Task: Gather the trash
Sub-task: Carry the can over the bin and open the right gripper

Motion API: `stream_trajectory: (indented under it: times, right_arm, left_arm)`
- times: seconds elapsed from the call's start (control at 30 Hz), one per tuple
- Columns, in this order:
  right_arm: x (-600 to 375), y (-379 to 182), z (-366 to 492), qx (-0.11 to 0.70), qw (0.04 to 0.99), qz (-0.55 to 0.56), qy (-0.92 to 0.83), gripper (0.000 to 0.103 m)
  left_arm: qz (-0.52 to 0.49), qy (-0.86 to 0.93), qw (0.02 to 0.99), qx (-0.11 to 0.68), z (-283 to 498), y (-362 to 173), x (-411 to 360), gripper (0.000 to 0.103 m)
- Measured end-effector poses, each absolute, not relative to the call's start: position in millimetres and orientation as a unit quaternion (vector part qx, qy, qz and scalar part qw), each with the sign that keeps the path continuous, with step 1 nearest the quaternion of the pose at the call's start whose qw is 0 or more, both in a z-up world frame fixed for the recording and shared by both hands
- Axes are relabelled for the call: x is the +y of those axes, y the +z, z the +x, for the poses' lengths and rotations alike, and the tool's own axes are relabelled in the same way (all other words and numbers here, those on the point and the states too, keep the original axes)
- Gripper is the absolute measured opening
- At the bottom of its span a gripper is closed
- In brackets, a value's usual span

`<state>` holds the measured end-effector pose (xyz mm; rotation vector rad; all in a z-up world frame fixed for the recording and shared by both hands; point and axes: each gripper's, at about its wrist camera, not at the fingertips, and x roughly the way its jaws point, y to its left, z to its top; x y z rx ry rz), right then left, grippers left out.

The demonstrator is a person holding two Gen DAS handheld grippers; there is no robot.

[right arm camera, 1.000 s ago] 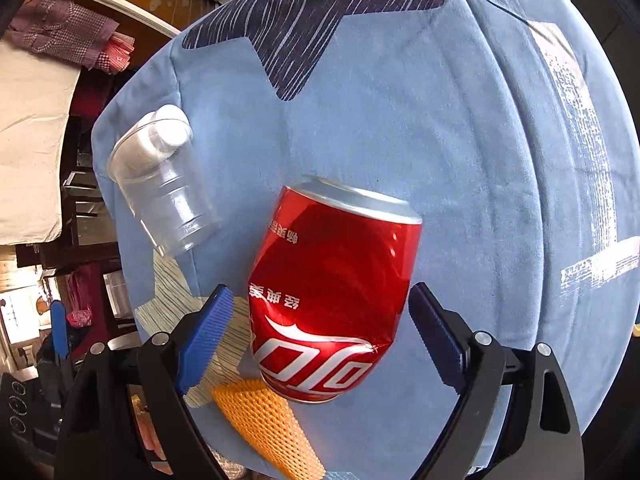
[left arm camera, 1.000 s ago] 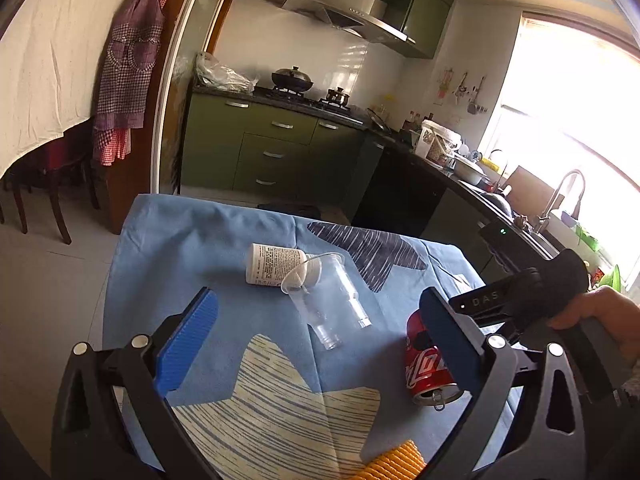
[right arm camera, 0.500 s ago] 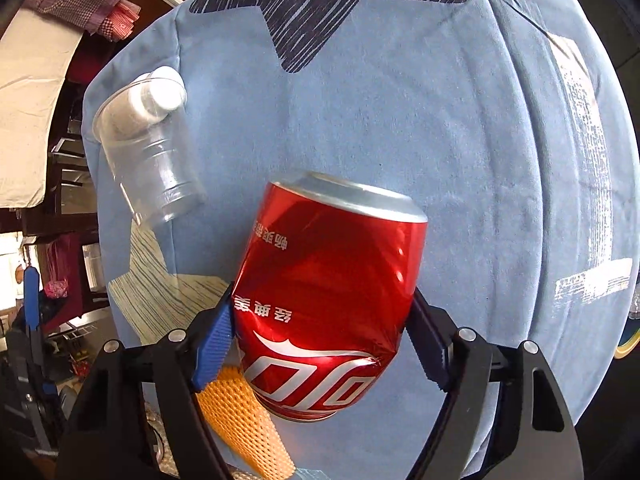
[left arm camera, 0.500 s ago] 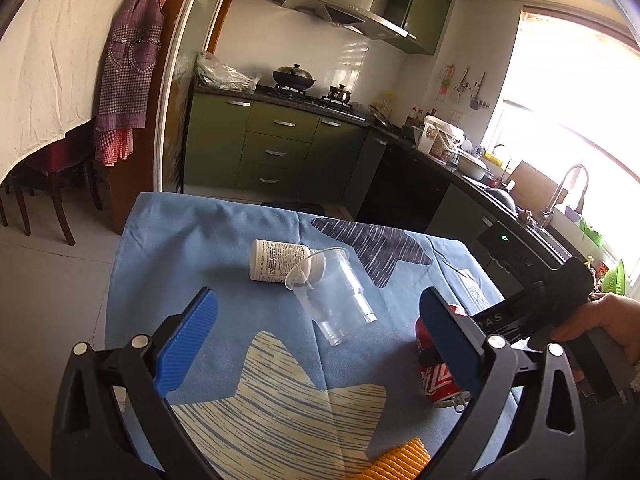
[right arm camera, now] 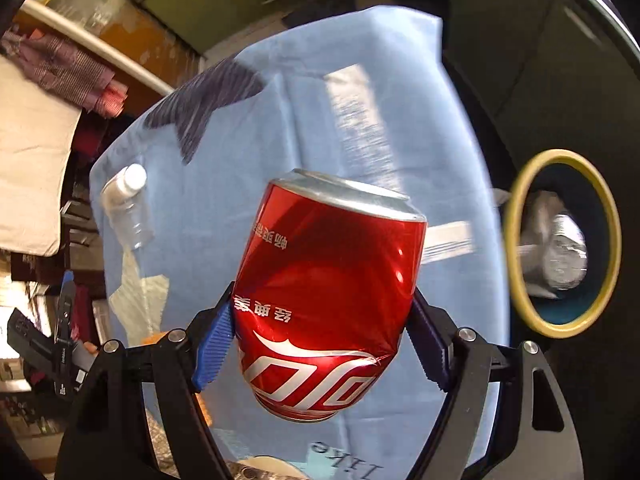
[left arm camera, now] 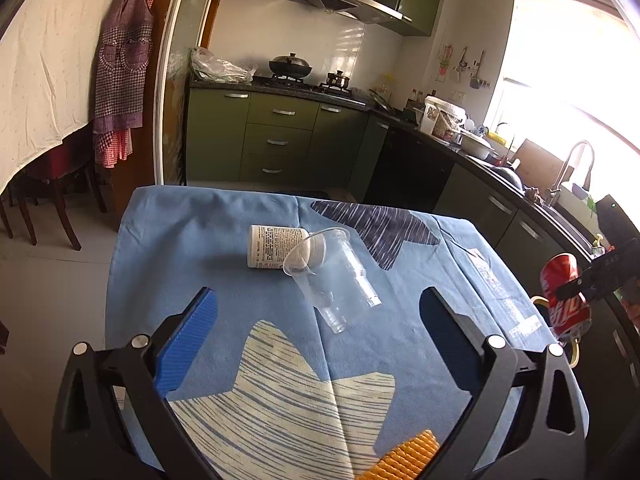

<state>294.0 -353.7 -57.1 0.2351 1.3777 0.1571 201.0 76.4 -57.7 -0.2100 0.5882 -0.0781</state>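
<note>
R gripper (right arm camera: 320, 344) is clamping a dented red soda can (right arm camera: 328, 292), blue pads pressing both sides near the can's lower half; can is sitting centre frame in the R wrist view, tilted, silver end up, lifted clear of the blue tablecloth (right arm camera: 248, 160) behind it. At right of that view a yellow-rimmed bin (right arm camera: 516, 256) is showing, w/ crumpled silvery trash inside, just off the cloth's edge. In the L wrist view the same can (left arm camera: 564, 296) is hanging at the far right edge, past the table's side, w/ the R gripper's black body across it.

L gripper (left arm camera: 316, 332) is hovering over the cloth (left arm camera: 192, 248), fingers spread wide, nothing btwn them. Ahead of it, mid-frame, a clear plastic cup (left arm camera: 332, 276) is lying on its side, rim touching a white labelled bottle (left arm camera: 276, 247), also on its side. An orange foam net (left arm camera: 408, 456) is peeking in at the bottom edge. Green kitchen cabinets (left arm camera: 276, 140) are filling the background.
</note>
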Motion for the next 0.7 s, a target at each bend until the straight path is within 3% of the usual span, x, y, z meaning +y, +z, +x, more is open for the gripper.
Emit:
stream_trajectory:
  times: [0.27,0.7]
  right_arm:
    - [-520,-77,308,0.611,0.775,0.139,-0.088,0.077]
    - [-584,-137,332,0.628,0.738,0.214,-0.123,0.078]
  left_arm:
    - [-0.068,-0.040,0.954,0.290,203,-61,61,0.096]
    - [-0.043,-0.039,0.953,0.299,207,-66,53,0.096]
